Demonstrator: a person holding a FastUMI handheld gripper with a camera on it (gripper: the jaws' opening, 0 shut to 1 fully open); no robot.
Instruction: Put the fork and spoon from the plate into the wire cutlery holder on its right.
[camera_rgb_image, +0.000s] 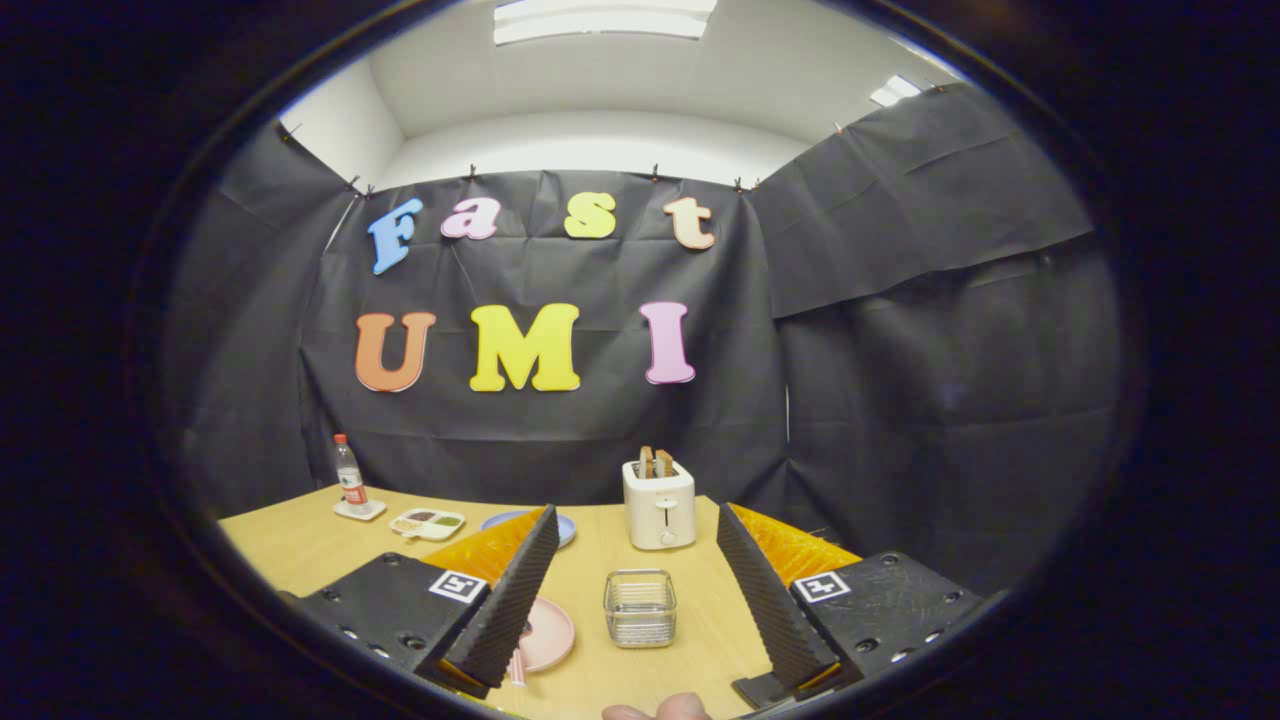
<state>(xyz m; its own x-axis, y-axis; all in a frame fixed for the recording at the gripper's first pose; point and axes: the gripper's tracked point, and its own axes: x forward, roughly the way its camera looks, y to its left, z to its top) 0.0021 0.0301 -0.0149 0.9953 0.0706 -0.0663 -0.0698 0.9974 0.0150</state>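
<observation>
The gripper (635, 590) hangs above the near end of the wooden table (300, 545), its 2 fingers spread wide with nothing between the pads. Take the wire cutlery holder (640, 607) as the mark: it sits almost dead centre in the gap between the fingers, just ahead of them, open top facing up and, as far as can be seen, holding nothing.

The pink plate (548, 633) lies just to the left of the holder, close but apart from it, and half hidden behind the left finger. A pale pink handle (517, 665) pokes off the plate's near edge, its long axis running roughly toward the camera. Whether that is the fork or the spoon cannot be told, and the other piece is hidden.

So the aim is off: the tool is lined up on the holder, not on the cutlery. The likely next move is a shift left and down, turning the fingers to pinch across the handle.

Beyond the holder stands a white toaster (659, 503) with 2 slices up; further left are a blue plate (566, 527), a small divided dish (427, 523) and a water bottle (349, 475). A fingertip (660, 708) shows on the near side of the holder.
</observation>
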